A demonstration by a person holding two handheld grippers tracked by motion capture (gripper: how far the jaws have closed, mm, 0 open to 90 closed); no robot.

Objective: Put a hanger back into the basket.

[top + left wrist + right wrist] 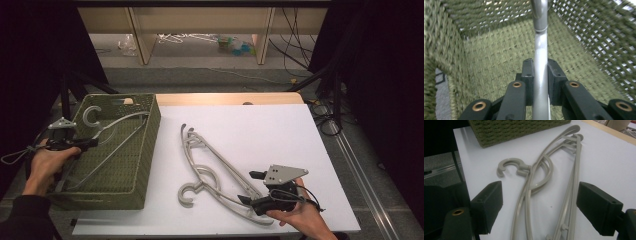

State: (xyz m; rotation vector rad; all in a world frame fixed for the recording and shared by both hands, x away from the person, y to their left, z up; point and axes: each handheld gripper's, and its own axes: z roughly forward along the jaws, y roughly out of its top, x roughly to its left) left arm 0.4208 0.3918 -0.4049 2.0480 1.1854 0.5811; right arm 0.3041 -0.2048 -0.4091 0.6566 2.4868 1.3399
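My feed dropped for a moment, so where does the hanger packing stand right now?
One grey hanger is inside the green woven basket, with the left claw shut on its bar, so it is lowered in but not released. Nothing else looks packed. Left to do: the stacked hangers on the white table. The right claw hangs open over them, gripping nothing.
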